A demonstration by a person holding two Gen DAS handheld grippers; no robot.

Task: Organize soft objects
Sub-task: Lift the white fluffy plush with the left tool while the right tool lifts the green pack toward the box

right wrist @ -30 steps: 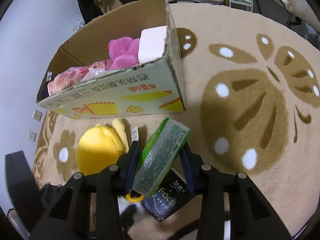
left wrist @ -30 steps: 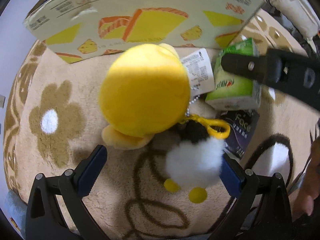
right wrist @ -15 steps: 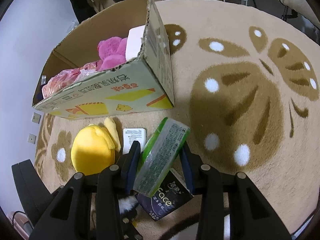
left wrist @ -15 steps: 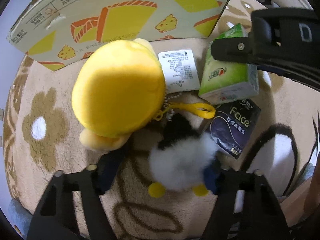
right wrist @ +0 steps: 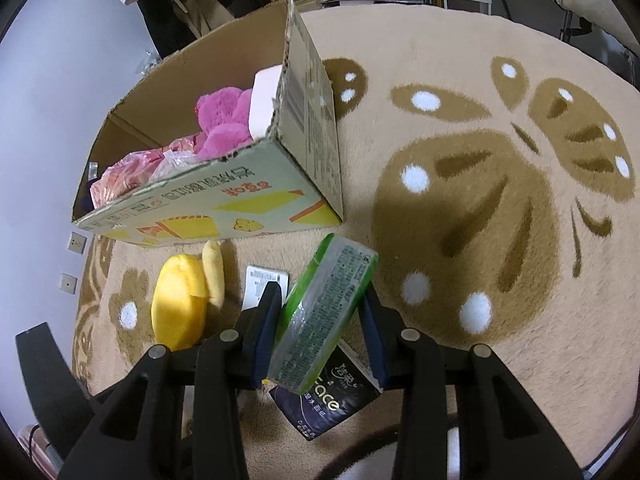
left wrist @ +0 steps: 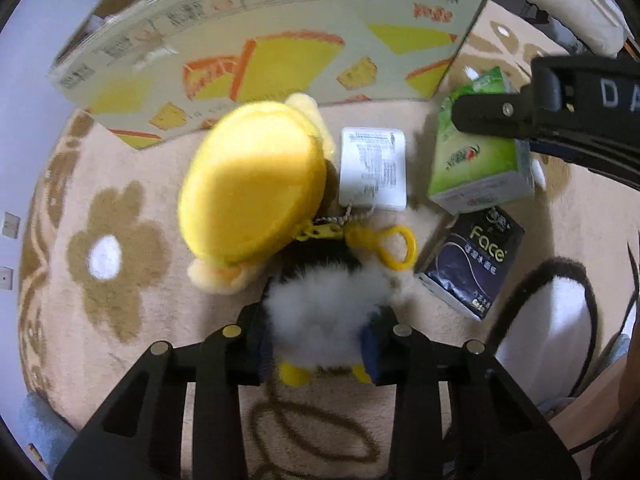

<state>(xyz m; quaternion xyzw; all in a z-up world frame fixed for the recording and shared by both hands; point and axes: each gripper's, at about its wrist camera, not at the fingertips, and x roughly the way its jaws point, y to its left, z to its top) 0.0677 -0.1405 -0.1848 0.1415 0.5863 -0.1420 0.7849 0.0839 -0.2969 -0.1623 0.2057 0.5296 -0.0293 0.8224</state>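
My left gripper (left wrist: 318, 342) is shut on a small black-and-white penguin plush (left wrist: 326, 316) on the rug. A yellow plush (left wrist: 250, 186) with a white tag (left wrist: 372, 168) and yellow clip (left wrist: 394, 246) lies just beyond it. My right gripper (right wrist: 320, 330) is shut on a green tissue pack (right wrist: 324, 308) and holds it above the rug; the pack also shows in the left wrist view (left wrist: 478, 164). A cardboard box (right wrist: 280, 184) behind holds a pink plush (right wrist: 222, 120) and pink plastic bags (right wrist: 132, 168).
A dark "Face" tissue pack (left wrist: 472, 258) lies on the rug beside the penguin, below the green pack (right wrist: 332, 400). The beige patterned rug (right wrist: 500, 184) spreads to the right. Shelves and clutter stand beyond the rug's far edge.
My left gripper has closed on the penguin plush. My right gripper has lifted the green tissue pack higher and back from the box.
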